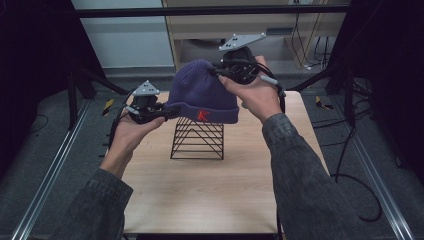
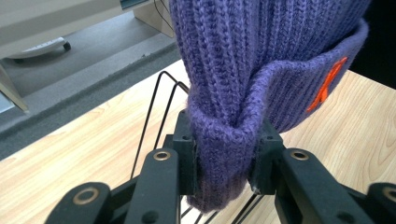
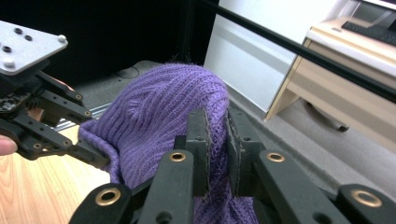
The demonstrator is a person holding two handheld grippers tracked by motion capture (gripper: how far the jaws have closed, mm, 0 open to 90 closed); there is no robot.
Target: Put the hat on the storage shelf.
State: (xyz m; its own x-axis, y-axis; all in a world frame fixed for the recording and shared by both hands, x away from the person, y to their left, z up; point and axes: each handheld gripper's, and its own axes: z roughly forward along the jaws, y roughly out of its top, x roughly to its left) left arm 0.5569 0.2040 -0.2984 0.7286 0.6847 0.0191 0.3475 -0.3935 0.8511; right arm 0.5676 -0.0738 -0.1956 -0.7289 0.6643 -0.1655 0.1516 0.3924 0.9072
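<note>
Both jaws were pinched tight on the purple hat (image 1: 202,92). The left gripper (image 1: 167,112) held its folded brim, the right gripper (image 1: 220,70) its top. The hat hung over the wire rack (image 1: 197,140) near the surface's (image 1: 200,195) far edge.

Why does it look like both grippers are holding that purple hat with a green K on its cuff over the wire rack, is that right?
Nearly. The K is red-orange, not green, as the high view shows. The rest holds: the left gripper pinches the cuff of the hat, the right gripper pinches its crown, and the hat hangs over the wire rack.
</note>
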